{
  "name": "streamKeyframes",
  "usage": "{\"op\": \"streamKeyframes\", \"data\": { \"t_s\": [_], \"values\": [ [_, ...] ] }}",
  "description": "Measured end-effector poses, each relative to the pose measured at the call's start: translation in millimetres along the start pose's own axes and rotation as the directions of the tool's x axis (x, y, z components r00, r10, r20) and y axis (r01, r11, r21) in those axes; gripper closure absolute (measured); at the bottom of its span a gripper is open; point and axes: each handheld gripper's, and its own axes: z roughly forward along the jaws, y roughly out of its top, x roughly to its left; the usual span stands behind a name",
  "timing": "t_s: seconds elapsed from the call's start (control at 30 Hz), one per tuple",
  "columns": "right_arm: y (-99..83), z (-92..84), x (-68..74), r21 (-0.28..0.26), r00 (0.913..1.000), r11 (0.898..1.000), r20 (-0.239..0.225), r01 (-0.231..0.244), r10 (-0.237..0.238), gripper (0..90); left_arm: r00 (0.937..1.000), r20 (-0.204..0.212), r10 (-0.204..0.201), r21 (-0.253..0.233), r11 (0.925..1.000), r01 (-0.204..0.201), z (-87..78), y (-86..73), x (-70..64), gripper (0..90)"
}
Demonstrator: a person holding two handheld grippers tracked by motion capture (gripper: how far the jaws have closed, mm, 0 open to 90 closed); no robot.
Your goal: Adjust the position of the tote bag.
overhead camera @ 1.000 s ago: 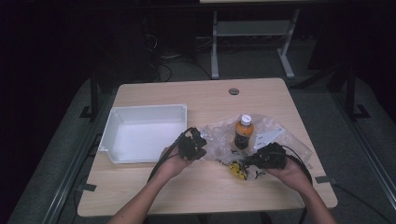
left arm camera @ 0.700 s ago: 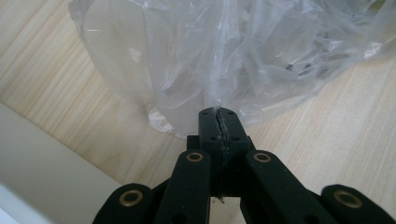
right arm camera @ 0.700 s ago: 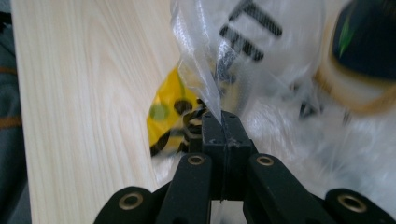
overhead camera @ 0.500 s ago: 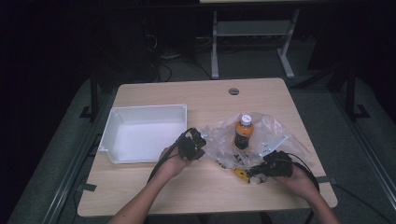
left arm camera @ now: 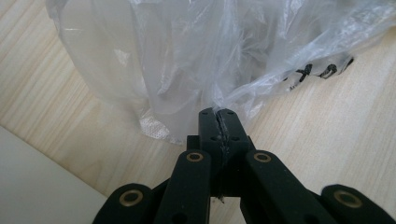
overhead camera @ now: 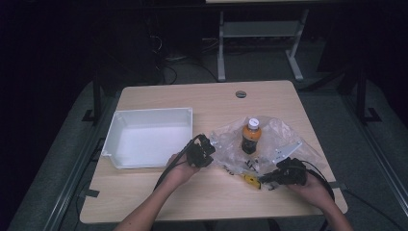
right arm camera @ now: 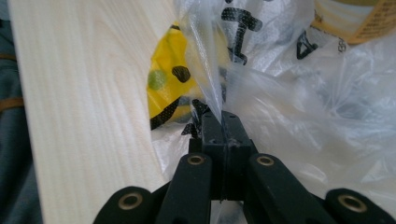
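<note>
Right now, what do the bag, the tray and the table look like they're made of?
The bag: thin clear plastic film, glossy and crinkled, see-through to the bottle, with black print. The tray: probably moulded plastic, smooth matt white, with rounded walls. The table: light wood-grain top, matt, maybe laminate rather than solid wood.

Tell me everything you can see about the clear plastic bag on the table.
The plastic bag is thin, transparent and crinkled, with black printed letters. It lies spread on the wooden table, right of the white tray. An orange-capped bottle stands upright within it, and a yellow packet lies at its near edge. The left gripper pinches its left edge with jaws closed; the right gripper pinches its near right edge, its jaws just starting to open.
</note>
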Motion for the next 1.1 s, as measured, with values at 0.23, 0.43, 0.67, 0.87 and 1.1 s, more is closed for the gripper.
{"op": "streamKeyframes", "data": {
  "t_s": [0.23, 0.43, 0.67, 0.87, 1.1],
  "values": [
    [11.1, -43.0, -1.7, -0.107, 0.9994, 0.994, 0.033, 0.017, -0.013, 63.1, 1.0000, 0.000, -0.004, -0.006, 1.0000, 0.004, -1.3, -0.8, 0.7, 90.0],
    [33.3, -69.9, -24.0, -0.160, 0.9914, 0.987, 0.130, 0.009, 0.012, 59.1, 0.9996, 0.014, -0.024, -0.033, 0.9992, 0.024, -1.0, -2.6, 0.1, 89.9],
    [45.7, -68.0, -41.5, -0.165, 0.9883, 0.986, 0.145, -0.023, 0.047, 57.6, 0.9971, 0.062, -0.045, -0.096, 0.9941, 0.051, -19.6, -10.8, 3.6, 82.3],
    [45.6, -66.3, -41.4, -0.159, 0.9879, 0.987, 0.150, -0.016, 0.040, 57.4, 0.9953, 0.088, -0.040, -0.122, 0.9913, 0.051, -41.7, -18.9, 3.2, 74.0],
    [36.2, -71.2, -41.2, -0.175, 0.9859, 0.984, 0.156, -0.032, 0.060, 56.7, 0.9944, 0.103, -0.023, -0.154, 0.9872, 0.039, -68.4, -22.4, 4.9, 68.5]
  ]
}}
